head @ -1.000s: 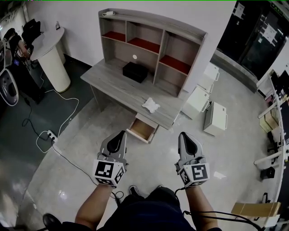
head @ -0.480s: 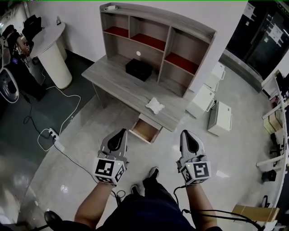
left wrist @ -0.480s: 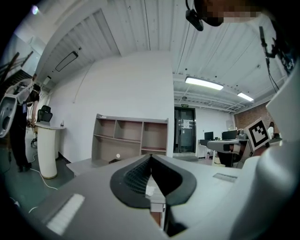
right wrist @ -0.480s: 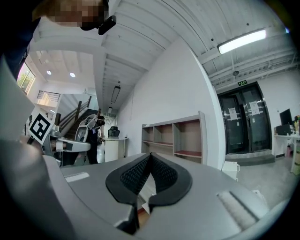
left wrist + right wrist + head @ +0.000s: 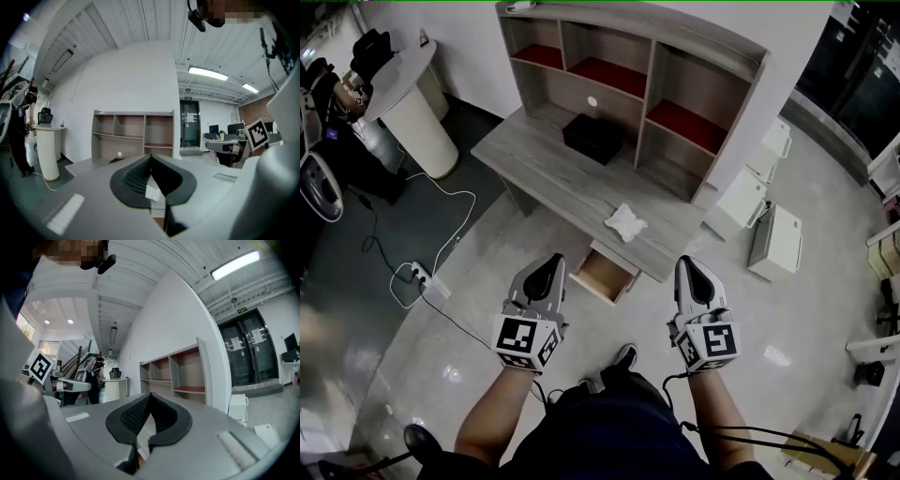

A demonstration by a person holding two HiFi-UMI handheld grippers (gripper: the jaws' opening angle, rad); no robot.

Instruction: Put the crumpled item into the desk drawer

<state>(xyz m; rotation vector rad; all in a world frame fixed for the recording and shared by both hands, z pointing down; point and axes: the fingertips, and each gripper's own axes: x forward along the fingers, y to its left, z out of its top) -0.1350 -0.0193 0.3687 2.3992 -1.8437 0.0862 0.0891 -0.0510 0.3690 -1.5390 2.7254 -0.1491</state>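
– Left tool (image 5: 547, 263) and right tool (image 5: 688, 264), from the head view: what are they doing?
– Both are clenched, tips together, with nothing in them. They hang side by side over the floor, short of the surface (image 5: 546, 171).
– And the crumpled wad (image 5: 625, 222)?
– It lies on the surface near the front edge, ahead of both tools and between their lines. I judge it slightly nearer the right one. The open drawer (image 5: 605, 274) sits just under and in front of it, between the tools and closer to the left.
– Does the wad point anywhere?
– Hardly. It is a flat lump, a little longer along the surface's front edge. The drawer's length runs out from the surface toward the person.
– Left gripper view?
– The jaws meet at the tip, and only the oval hollow behind them is open. The shelf unit (image 5: 133, 136) stands straight ahead. A white scrap shows low in the hollow, likely the wad, so this tool seems to aim roughly at it.
– Right gripper view?
– The jaws are closed here too, and empty. The shelf unit lies ahead and to the right. I cannot pick out the wad.
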